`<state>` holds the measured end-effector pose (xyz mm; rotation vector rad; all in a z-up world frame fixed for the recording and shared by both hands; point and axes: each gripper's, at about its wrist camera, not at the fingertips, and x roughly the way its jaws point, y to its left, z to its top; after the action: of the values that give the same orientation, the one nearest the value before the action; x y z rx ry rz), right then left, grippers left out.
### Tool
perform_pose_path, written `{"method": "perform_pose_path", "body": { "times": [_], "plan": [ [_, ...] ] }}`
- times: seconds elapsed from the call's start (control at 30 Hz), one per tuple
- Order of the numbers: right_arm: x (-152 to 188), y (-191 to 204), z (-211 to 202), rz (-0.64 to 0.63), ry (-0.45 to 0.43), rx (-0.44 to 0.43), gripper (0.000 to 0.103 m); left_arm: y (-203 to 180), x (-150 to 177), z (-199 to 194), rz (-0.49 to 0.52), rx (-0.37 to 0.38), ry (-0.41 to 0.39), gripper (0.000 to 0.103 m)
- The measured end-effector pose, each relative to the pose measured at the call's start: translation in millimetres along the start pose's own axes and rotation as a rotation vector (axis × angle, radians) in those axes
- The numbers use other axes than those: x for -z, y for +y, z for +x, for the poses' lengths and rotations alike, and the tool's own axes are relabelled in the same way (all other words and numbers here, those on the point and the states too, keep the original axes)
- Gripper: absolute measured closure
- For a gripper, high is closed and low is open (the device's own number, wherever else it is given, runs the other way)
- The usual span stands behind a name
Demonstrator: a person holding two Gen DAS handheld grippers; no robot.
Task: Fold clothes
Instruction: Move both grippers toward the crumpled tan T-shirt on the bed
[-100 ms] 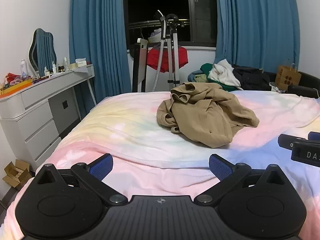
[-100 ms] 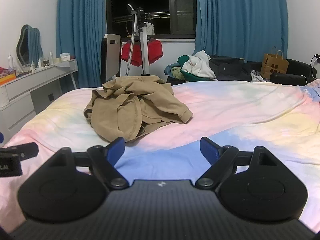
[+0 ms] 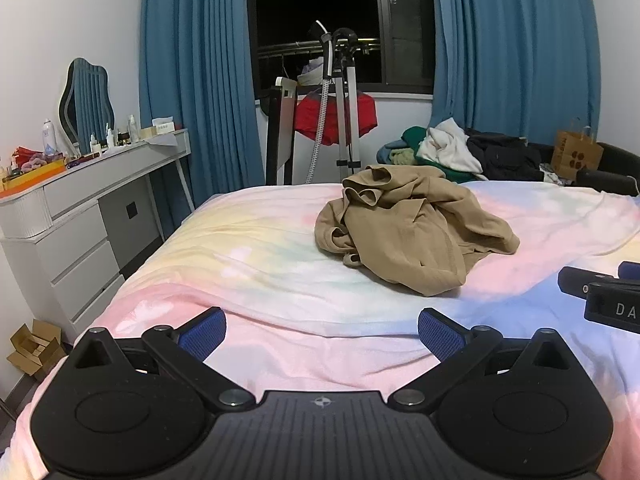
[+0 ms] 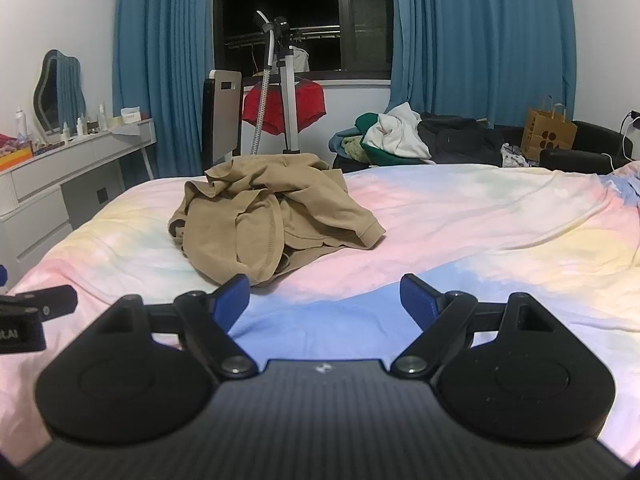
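A crumpled tan garment [image 3: 412,228] [image 4: 264,216] lies in a heap on the pastel tie-dye bedspread [image 3: 260,264] [image 4: 460,216]. My left gripper [image 3: 322,332] hovers low over the near part of the bed, open, with nothing between its blue pads; the garment lies ahead and a little to its right. My right gripper [image 4: 326,300] is open too and empty, and the garment's near edge sits just beyond its left finger [image 4: 234,296]. Each gripper shows at the edge of the other's view: the right one [image 3: 600,292] and the left one [image 4: 32,312].
A white dresser [image 3: 80,216] with a mirror and bottles stands left of the bed. Beyond the bed's far edge are a garment steamer stand [image 3: 344,108] with a red item, a pile of clothes [image 3: 448,148] on a dark sofa, and a brown paper bag [image 3: 576,154]. Blue curtains flank a dark window.
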<state>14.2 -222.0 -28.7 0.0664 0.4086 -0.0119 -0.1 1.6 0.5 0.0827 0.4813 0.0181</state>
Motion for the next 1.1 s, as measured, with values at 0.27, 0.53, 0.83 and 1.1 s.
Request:
{"method": "perform_pose_path", "body": {
  "times": [0.27,0.53,0.83,1.1],
  "plan": [
    [-1,2,-5,-0.011,-0.027,0.015,0.019,3,0,-3,-0.014,0.001,-0.021,0.000],
    [-4,-3,-12,0.003,-0.032,0.012,0.019,2,2,-4,-0.054,0.018,-0.008,0.000],
    [-6,-8,-10,0.028,-0.022,0.007,0.019,3,3,0,-0.059,-0.019,0.000,0.000],
    [-4,-8,-11,0.028,-0.025,0.003,0.019,0,6,4,-0.044,-0.014,-0.007,0.000]
  ]
}}
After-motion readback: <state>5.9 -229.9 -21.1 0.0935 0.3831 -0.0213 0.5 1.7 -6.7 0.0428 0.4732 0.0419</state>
